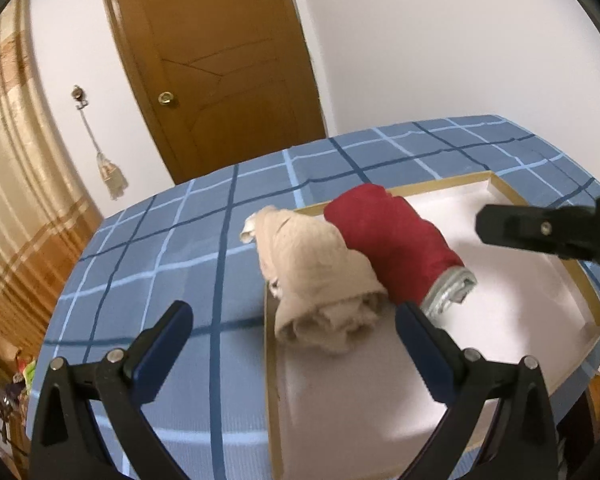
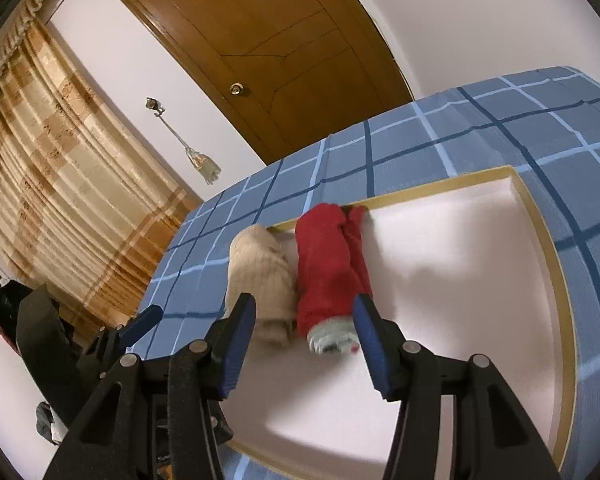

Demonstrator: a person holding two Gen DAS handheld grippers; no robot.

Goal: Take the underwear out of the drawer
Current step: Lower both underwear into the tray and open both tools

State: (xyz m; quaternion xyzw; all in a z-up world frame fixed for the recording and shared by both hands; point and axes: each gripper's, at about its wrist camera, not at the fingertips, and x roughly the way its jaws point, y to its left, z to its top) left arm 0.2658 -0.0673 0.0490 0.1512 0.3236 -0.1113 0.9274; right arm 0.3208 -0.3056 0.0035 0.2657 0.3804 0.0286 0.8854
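- My right claw [image 2: 304, 344] hung wide open and empty just short of the red roll [image 2: 332, 268], its blue pads straddling that roll's near end.
- My left claw [image 1: 296, 336] was equally spread, holding nothing, with the beige roll [image 1: 316, 276] between and just beyond its pads.
- Both rolls lay side by side, touching, in the left end of the shallow white drawer [image 2: 452, 280], which sat on the bed [image 1: 160, 248]; the beige one spilled over the drawer's left rim.
- I judged them light, soft and loosely wound, likely to unroll if pinched at an end.
- I reckoned the best hold was across the middle of a roll, squeezing through all layers.
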